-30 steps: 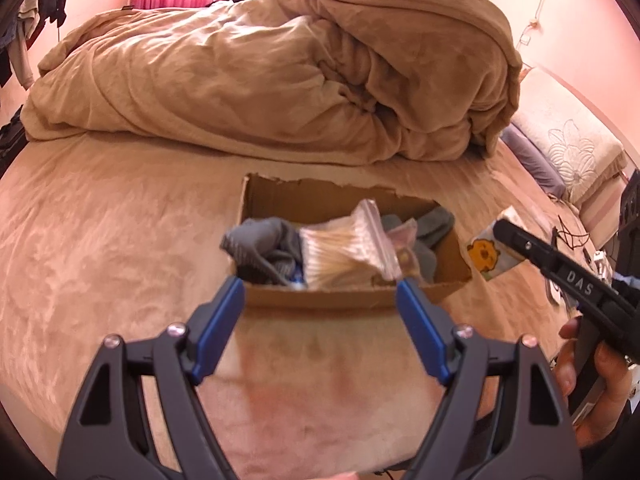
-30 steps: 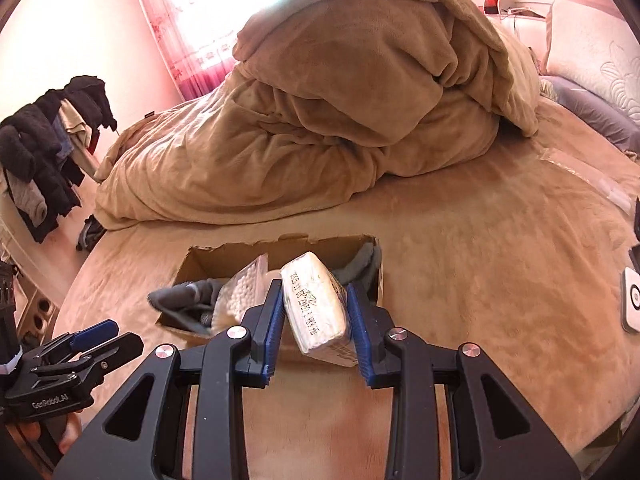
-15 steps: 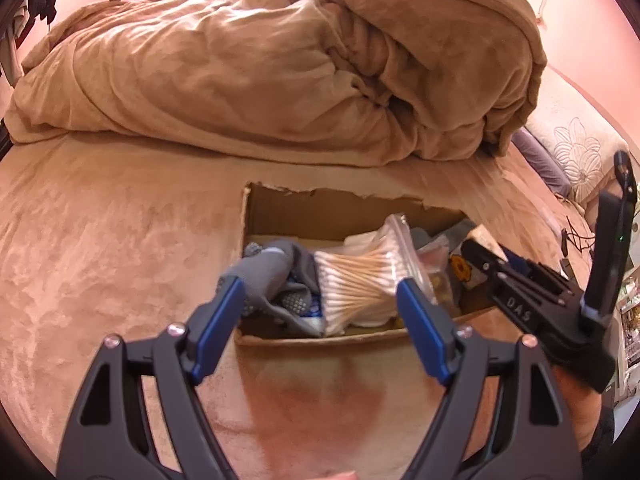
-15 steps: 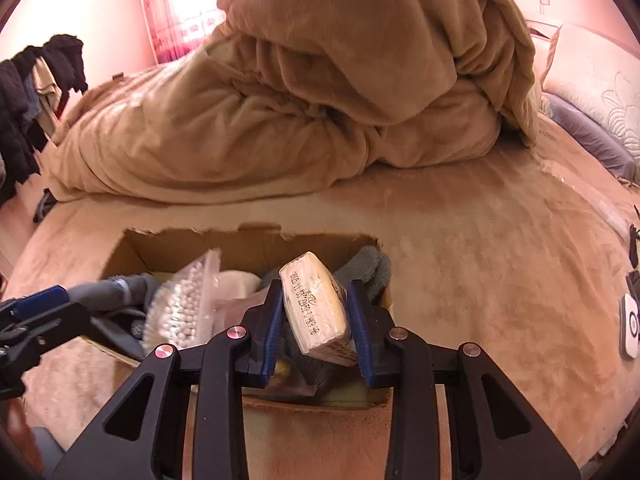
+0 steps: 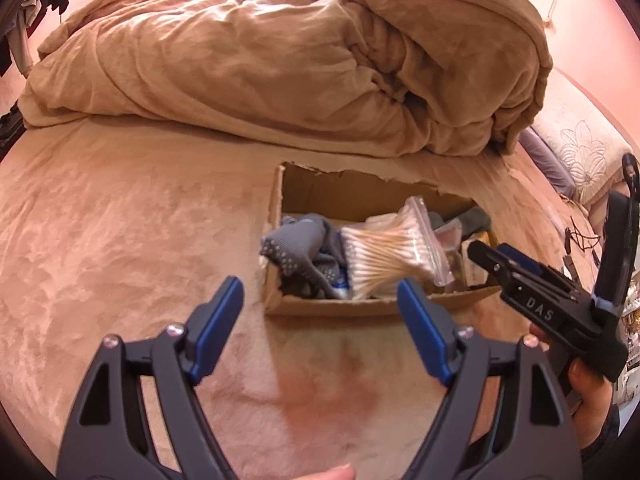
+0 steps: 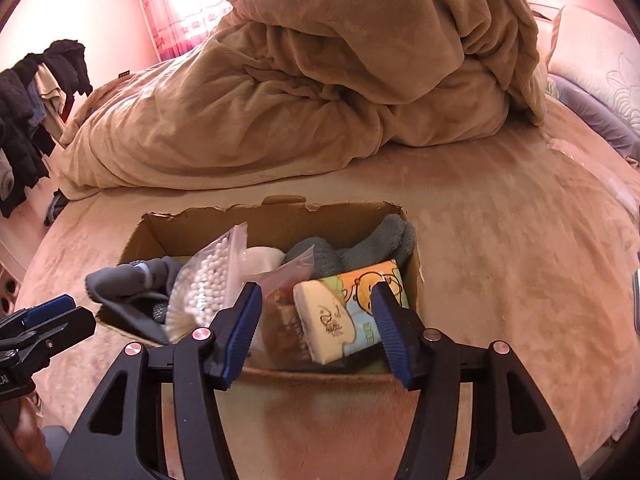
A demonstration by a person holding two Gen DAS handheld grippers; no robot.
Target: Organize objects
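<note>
Right wrist view: right gripper (image 6: 316, 320) jaws spread, tissue pack (image 6: 352, 314) released, lying low-centre in the cardboard box (image 6: 276, 220). Left wrist view: left gripper (image 5: 320, 316) jaws spread, empty, below the cotton-swab bag (image 5: 390, 250).

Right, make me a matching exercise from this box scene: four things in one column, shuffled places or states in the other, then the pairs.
Things
1. tissue pack
2. bag of cotton swabs
3. left claw
4. duvet

Places or states
A. open, holding nothing
B. heaped on the bed behind the cardboard box
C. in the box's right end, between the open right claw pads
D. clear zip bag, middle of the box

Pairs: 1-C, 2-D, 3-A, 4-B
</note>
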